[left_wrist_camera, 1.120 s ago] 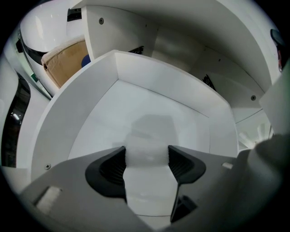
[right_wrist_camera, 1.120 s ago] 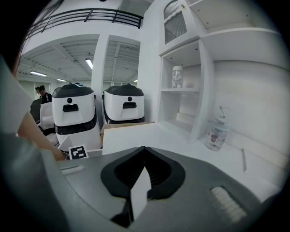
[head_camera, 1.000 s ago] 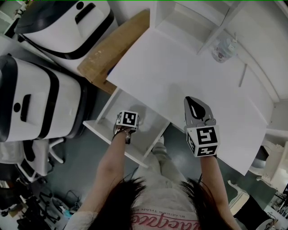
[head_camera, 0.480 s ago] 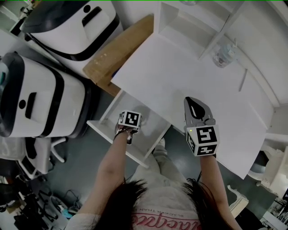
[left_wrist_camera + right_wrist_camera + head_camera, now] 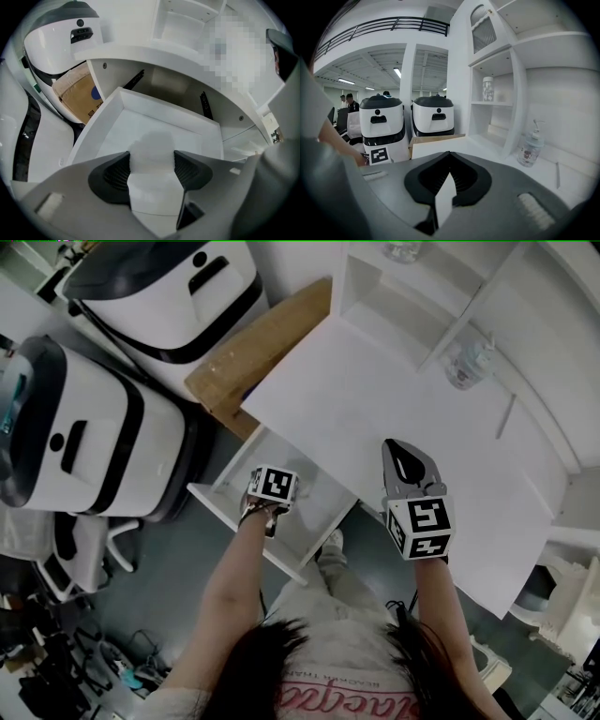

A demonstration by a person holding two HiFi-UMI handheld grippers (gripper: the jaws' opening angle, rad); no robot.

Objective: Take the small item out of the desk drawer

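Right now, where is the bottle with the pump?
In the head view, the pump bottle stands on the desk against the wall, just right of the shelf unit.

You look steeply down on a white desk (image 5: 375, 399) with its drawer (image 5: 220, 505) pulled open. Your left gripper (image 5: 270, 493) is over the drawer. Your right gripper (image 5: 405, 460) is over the desktop, jaws together. A pump bottle (image 5: 469, 360) stands near the back, and two white robots (image 5: 94, 427) are at left.
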